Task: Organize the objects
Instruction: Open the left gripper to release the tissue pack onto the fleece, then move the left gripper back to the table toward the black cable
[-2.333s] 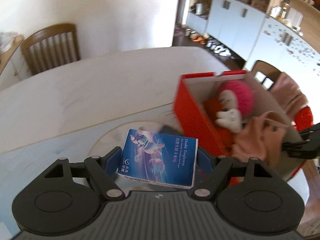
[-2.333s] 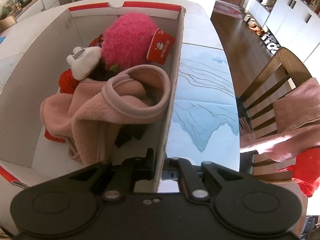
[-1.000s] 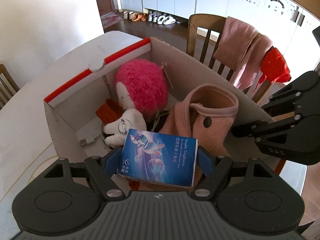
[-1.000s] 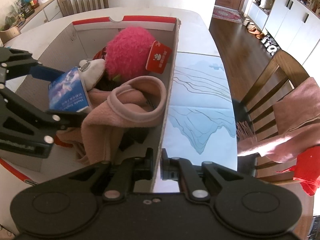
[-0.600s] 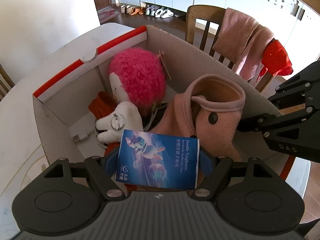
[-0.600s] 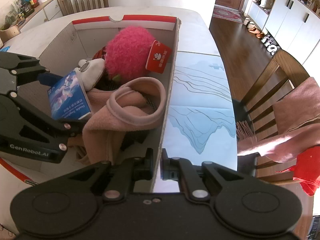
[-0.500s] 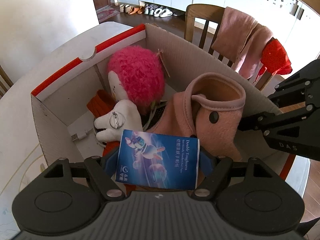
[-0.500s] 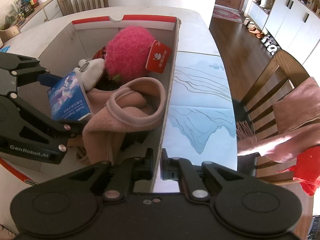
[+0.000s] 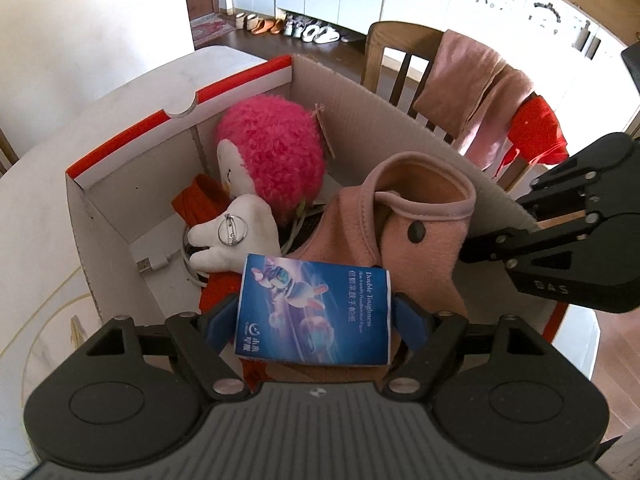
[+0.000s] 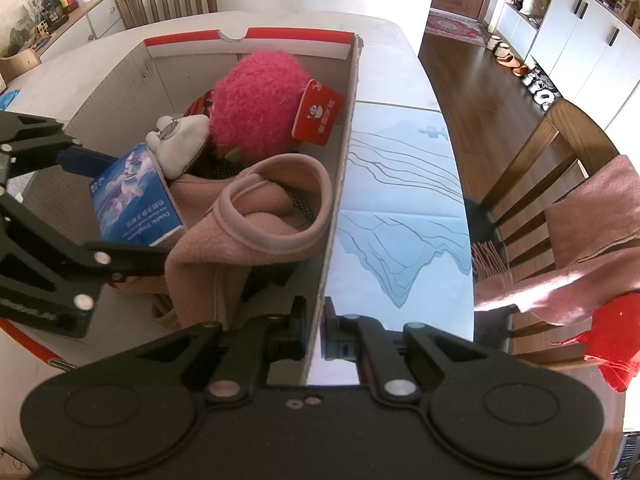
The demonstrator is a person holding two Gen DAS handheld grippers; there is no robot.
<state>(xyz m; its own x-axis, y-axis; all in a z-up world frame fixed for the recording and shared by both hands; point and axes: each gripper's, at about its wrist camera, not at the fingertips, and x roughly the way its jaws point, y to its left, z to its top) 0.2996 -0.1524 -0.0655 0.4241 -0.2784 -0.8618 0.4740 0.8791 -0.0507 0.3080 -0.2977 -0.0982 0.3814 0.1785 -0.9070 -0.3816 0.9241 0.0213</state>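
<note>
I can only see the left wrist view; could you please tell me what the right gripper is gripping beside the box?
Observer: The right gripper is shut on the box itself, pinching the cardboard edge of its side wall.
Operator: Thank you. Is anything on the table outside that wall?
Observer: Yes, a pale blue mat with a mountain drawing lies flat right beside it.
Operator: And what does the toy's tag look like from there?
Observer: The pink toy carries a red tag with white print.
</note>
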